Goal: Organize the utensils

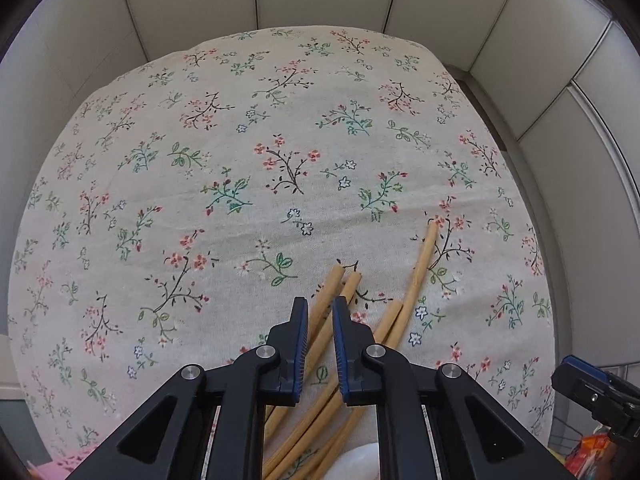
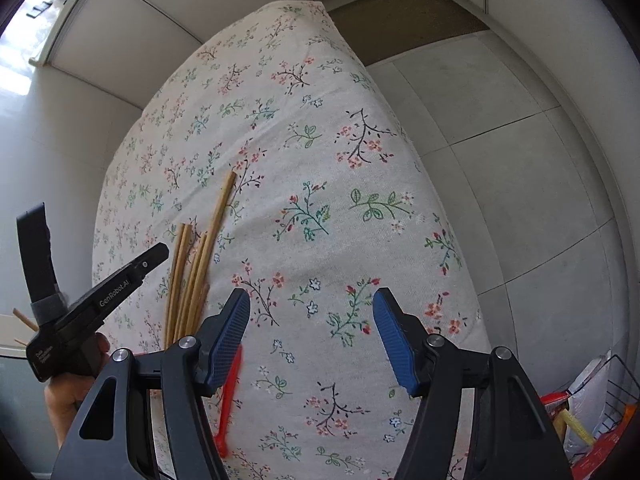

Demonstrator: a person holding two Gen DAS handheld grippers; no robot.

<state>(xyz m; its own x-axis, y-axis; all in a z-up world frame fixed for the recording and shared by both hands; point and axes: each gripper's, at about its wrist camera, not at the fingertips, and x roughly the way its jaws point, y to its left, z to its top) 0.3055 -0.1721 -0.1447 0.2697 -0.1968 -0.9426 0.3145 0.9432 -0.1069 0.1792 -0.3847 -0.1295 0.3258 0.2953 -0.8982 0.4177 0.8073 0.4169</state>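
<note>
Several wooden chopsticks [image 1: 416, 280] lie fanned out on the floral tablecloth [image 1: 200, 140]. My left gripper [image 1: 320, 306] points down over them with its jaws drawn to a narrow slit. One chopstick [image 1: 320, 336] runs through that slit, close to the left pad, with a thin gap on the right. The right wrist view shows the same chopsticks [image 2: 192, 276] beside the left gripper [image 2: 156, 254], held by a hand [image 2: 64, 404]. My right gripper [image 2: 310, 296] hangs open over bare cloth, nothing between its fingers. A red plastic utensil [image 2: 230, 396] lies partly behind its left finger.
A white rounded object [image 1: 360, 460] shows under the left gripper at the bottom edge. The right gripper [image 1: 592, 388] appears at the right edge. A wire basket [image 2: 616, 392] with packets stands on the tiled floor [image 2: 500, 160] to the right of the table. Panelled walls enclose the far side.
</note>
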